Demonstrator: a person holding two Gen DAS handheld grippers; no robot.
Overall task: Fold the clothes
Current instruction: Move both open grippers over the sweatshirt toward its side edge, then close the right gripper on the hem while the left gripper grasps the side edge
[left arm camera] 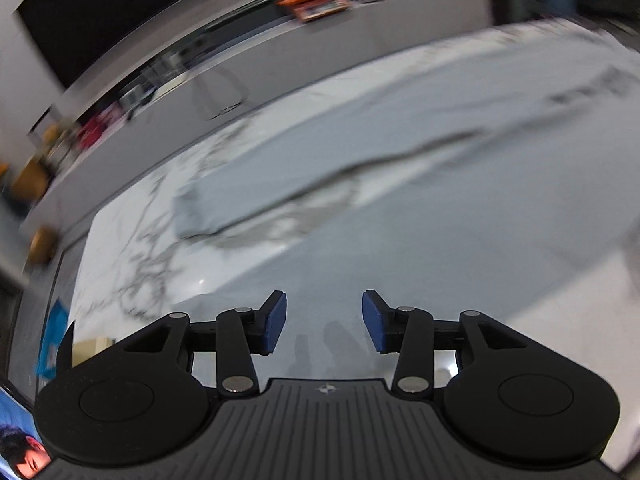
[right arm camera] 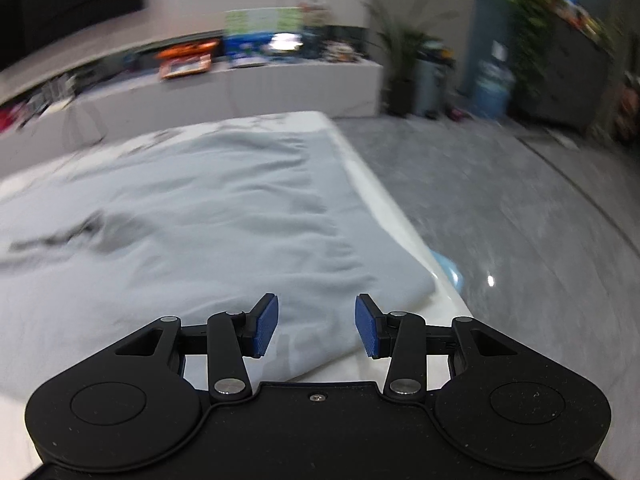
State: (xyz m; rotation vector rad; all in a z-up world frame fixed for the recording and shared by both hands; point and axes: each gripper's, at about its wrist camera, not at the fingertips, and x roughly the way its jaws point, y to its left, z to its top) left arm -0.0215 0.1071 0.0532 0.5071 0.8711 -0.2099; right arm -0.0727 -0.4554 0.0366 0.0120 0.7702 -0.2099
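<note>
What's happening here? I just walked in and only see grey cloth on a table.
A person is folding a grey garment laid out on a white marble table, with a gripper in each hand. Both the left gripper and the right gripper are open above the cloth, holding nothing. One sleeve lies stretched out across the table.

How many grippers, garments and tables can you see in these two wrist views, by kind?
Grippers: 2, the left gripper and the right gripper, both open with nothing between the blue pads.
Garments: 1, a grey garment spread out.
Tables: 1, a white marble table.
Total: 4
</note>
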